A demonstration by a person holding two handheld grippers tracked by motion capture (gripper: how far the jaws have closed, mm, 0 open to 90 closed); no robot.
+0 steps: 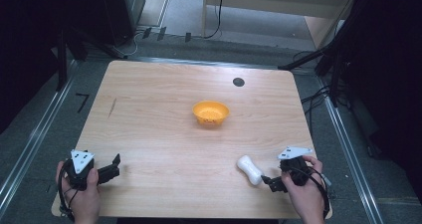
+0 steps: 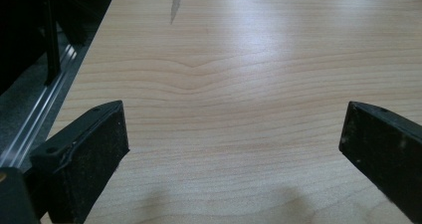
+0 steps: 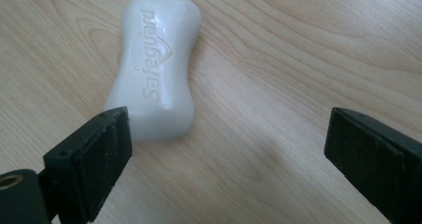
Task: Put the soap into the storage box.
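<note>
Jaws spread wide on both sides, nothing between either pair. Over on the left, the left gripper [image 1: 110, 170] sits low at the near-left corner of the pale wood-grain counter [image 1: 164, 134], held in the person's left hand [image 1: 82, 191], its grey three-cornered plate facing up. In the left gripper view its black jaws frame bare wood, with a short dark smudge [image 2: 174, 5] in the grain farther off and a metal floor rail [image 2: 35, 124] running along beside the counter's edge.

Moving across: the small orange round plastic bowl [image 1: 211, 112] stands near the middle of the counter, well apart from both grippers. Beyond it, close to the far edge, there is a dark round spot [image 1: 239, 82] on the wood. Grey floor and dark equipment frames surround the counter, and cables trail across the floor at the far side and on the right.

Now the right: the white waisted bar of soap [image 1: 250, 169] lies flat near the front-right edge, just beside the right gripper [image 1: 269, 182], which the right hand [image 1: 308, 191] holds. In the right gripper view the soap [image 3: 155, 69] shows raised lettering on top and lies ahead of the left-hand jaw, its near end just at that jaw's tip; whether they touch I cannot tell. The other jaw stands well clear over open wood.
</note>
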